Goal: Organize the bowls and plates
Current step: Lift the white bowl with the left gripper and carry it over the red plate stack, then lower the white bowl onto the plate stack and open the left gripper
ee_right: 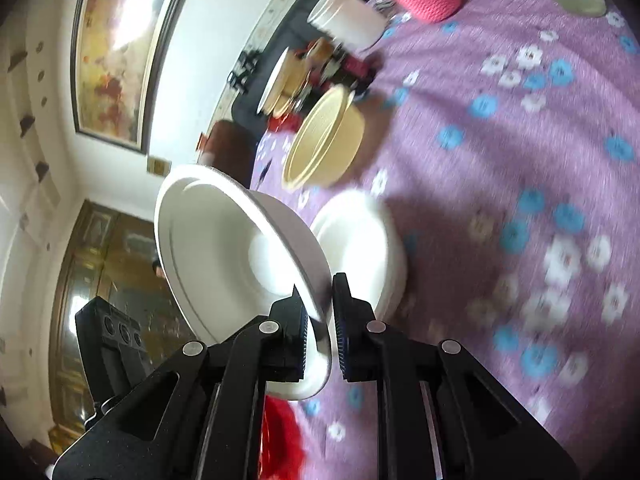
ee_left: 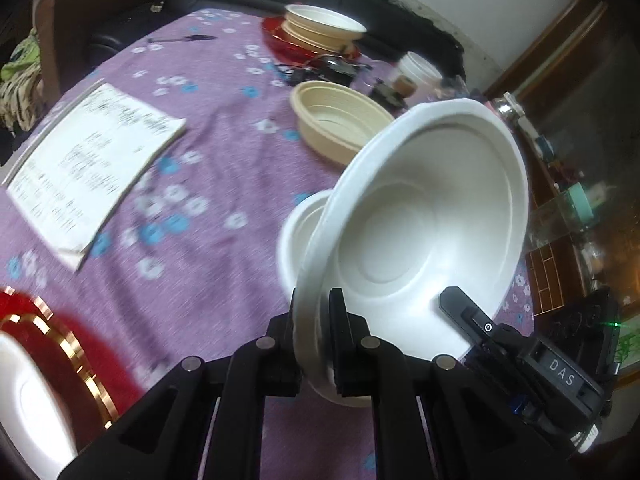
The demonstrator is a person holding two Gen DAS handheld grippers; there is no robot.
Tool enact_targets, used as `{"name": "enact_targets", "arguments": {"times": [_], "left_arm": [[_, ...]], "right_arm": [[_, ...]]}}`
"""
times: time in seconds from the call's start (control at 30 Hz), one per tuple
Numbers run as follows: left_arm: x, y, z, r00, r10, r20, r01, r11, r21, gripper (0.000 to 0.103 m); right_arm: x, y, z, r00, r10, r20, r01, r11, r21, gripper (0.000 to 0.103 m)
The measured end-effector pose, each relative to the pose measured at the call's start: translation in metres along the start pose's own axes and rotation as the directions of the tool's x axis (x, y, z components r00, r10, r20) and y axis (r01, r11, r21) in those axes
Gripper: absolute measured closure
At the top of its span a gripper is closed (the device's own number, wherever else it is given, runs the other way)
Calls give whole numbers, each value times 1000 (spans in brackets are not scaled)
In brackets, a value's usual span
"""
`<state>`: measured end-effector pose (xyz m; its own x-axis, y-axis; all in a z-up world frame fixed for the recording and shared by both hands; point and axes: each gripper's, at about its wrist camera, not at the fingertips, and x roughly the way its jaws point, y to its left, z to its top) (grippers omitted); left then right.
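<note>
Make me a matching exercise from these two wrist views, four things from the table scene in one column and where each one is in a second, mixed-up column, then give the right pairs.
Things
1. large white foam bowl
2. lone beige plastic bowl
3. open white notebook with handwriting
4. stacked beige bowls

Places
A. flat on the purple floral tablecloth, on the left in the left wrist view
B. on the red plate at the table's far side
C. tilted in the air, rim pinched by both grippers
D. upright on the cloth, beyond the raised bowl

Pairs: 1-C, 2-D, 3-A, 4-B
</note>
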<state>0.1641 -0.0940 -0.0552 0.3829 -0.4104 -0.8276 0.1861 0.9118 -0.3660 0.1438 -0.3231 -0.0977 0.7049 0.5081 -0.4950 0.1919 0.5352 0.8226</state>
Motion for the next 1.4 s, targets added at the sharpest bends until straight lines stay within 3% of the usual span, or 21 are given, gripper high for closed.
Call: {"name": "enact_targets", "arguments": {"times": [0.33,0.8,1.07,1.4], "left_arm": [[-48,48,-41,998,28,64,-27,999,-23,94],[-111,111,-84,979,120,165,-109,991,-77,94],[-133,140,-103,969,170,178,-153,983,-103,94],[-142,170,-117,969,193,154,-168,972,-164,93]], "right_arm": [[16,32,-54,996,-4,-85,-4,996,-91,90],[64,92,-111,974,11,-227,-64,972,-227,90],[85,113,-141,953,6,-302,-94,957,-276,90],[113,128,-174,923,-30,-384,-103,942,-320,90]]}}
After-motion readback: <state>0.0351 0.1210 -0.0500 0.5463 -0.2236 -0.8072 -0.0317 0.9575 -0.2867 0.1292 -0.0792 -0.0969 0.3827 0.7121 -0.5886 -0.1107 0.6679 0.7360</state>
